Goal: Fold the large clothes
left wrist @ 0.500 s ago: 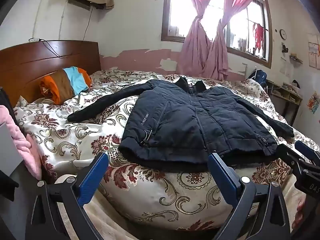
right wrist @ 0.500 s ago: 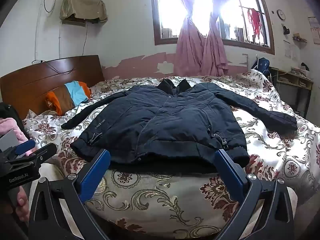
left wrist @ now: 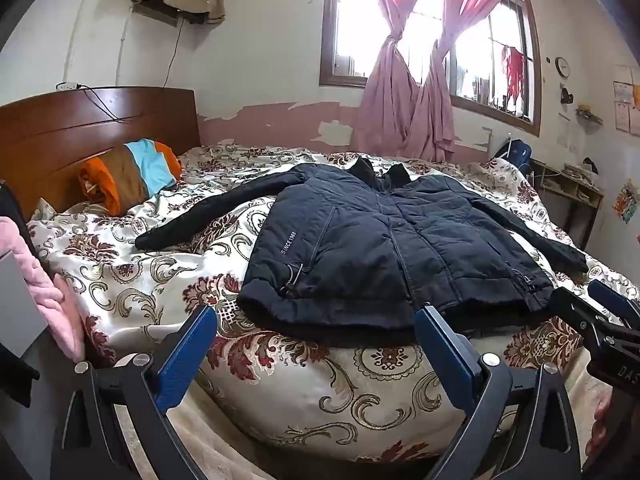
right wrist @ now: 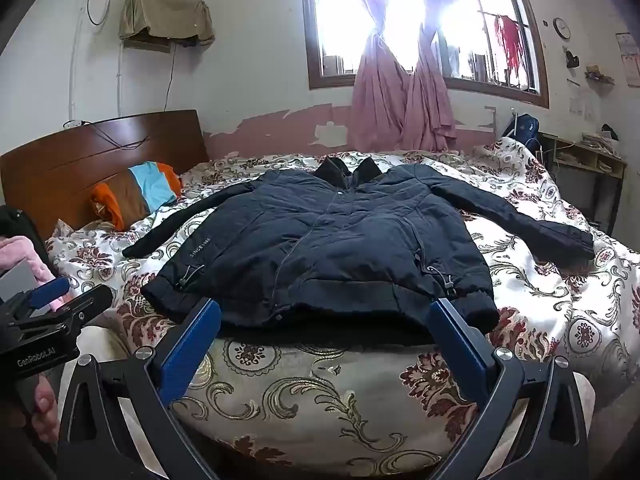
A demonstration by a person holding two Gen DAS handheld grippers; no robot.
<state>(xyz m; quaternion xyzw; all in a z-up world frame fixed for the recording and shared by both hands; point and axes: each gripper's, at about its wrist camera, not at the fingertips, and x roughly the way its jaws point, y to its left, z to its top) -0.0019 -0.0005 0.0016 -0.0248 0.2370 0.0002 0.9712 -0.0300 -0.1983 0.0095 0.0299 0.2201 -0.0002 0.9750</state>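
A dark navy padded jacket [left wrist: 380, 248] [right wrist: 332, 248] lies flat and face up on the bed, zipped, collar toward the window, both sleeves spread out to the sides. Its hem sits near the bed's near edge. My left gripper [left wrist: 316, 328] hovers open just short of the hem, toward the jacket's left half, nothing between its blue pads. My right gripper [right wrist: 326, 320] is likewise open in front of the hem, empty. Each gripper shows at the edge of the other's view: the right gripper [left wrist: 600, 316] and the left gripper [right wrist: 60, 300].
The bed carries a cream floral quilt [left wrist: 132, 280] and a striped orange, brown and blue pillow [left wrist: 132, 176] by the wooden headboard [left wrist: 80, 128]. Pink fabric [left wrist: 48, 292] hangs at the left. A window with pink curtains [left wrist: 404, 108] and a shelf desk [left wrist: 572, 188] stand beyond.
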